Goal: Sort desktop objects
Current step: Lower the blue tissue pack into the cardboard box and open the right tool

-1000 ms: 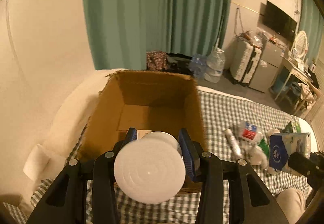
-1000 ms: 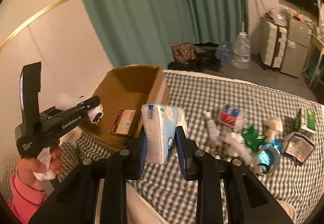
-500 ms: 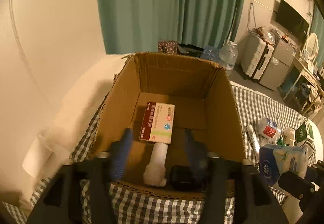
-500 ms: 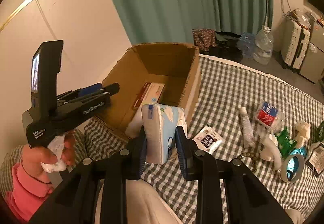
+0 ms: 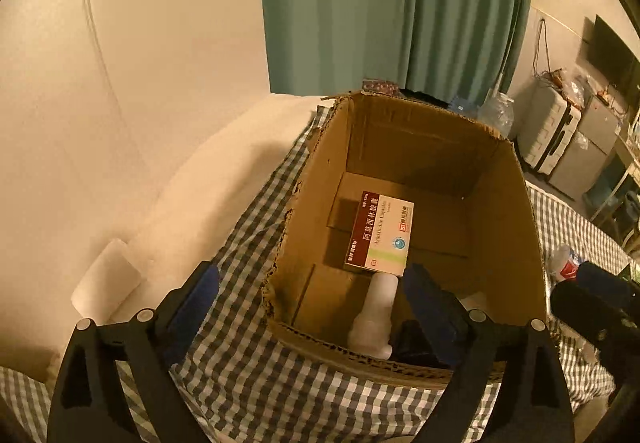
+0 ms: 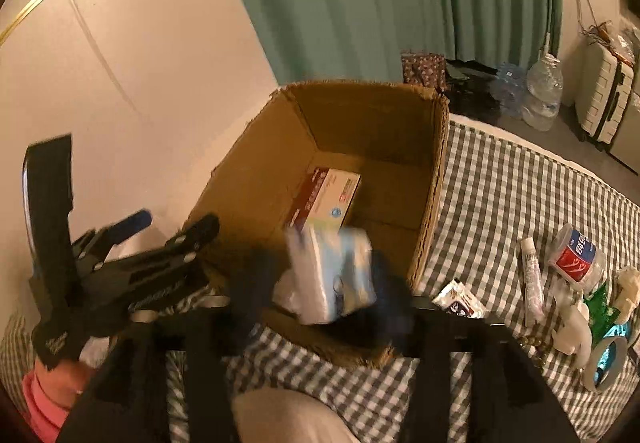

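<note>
An open cardboard box [image 5: 304, 203] stands on the checked cloth. In it lie a red and white medicine box [image 5: 380, 235], a white bottle [image 5: 374, 319] on its side by the near wall, and a dark item beside that. My left gripper [image 5: 312, 283] hangs over the box's near left corner; its jaws are opening wide and hold nothing. In the right wrist view my right gripper [image 6: 322, 283] is blurred over the box's near edge. Its jaws are opening, and the blue and white tissue pack [image 6: 332, 275] sits loose between them.
On the checked cloth [image 6: 500, 179] right of the box lie a white tube [image 6: 530, 275], a red-labelled jar [image 6: 576, 255], a sachet [image 6: 460, 301], a tape roll [image 6: 604, 363] and other small items. A wall stands on the left and a green curtain behind.
My left gripper let go of the white bottle, which now lies in the box, and its jaws spread wide. My right gripper carried the tissue pack over the box and its jaws came apart.
</note>
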`<state>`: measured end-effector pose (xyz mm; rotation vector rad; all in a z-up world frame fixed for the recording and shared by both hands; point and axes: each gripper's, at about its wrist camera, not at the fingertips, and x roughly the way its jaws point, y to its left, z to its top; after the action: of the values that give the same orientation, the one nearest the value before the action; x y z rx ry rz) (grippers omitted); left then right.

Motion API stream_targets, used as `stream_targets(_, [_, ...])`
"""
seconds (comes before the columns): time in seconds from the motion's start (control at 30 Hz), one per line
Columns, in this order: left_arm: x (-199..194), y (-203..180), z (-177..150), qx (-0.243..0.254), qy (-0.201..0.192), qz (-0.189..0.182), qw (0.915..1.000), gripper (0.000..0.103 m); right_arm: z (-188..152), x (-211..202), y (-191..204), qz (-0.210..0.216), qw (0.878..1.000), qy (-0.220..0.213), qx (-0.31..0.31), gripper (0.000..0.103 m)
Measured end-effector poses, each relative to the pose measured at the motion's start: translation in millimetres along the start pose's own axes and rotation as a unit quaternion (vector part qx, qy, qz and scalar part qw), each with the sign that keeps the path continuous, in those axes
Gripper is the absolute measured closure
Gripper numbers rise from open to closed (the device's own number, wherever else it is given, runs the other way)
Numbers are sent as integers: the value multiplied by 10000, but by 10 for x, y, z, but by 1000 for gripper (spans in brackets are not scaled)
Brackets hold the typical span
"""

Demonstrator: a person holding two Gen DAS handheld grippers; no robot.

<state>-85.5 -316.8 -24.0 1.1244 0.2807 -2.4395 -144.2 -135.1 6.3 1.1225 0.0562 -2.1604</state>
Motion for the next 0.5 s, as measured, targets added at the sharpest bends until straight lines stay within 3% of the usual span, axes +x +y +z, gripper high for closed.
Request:
stream_targets(0.13, [-92, -61, -14, -37, -124, -41, 9999, 7, -25, -175, -119, -51, 9993, -320, 169, 26])
stream_targets(0.23, [-326, -169, -5, -34, -411, -141, 9991, 7, -62, -475, -247, -162, 9955, -877, 332, 22])
stream_targets(0.33, [-647, -291, 27, -126, -812, -274, 9962, 0, -123, -934, -362, -488, 9841, -1686, 273, 0])
stream_targets(0.43, [-985, -443, 17, -88, -1341, -455, 9899, 0, -163, -1320, -428, -795, 9731, -2161, 28, 0])
stream_targets(0.5, [-1148, -574, -18, 55, -1489, -544, 9873, 0, -221, -1574, -487, -1019, 9643, -2444, -43, 0])
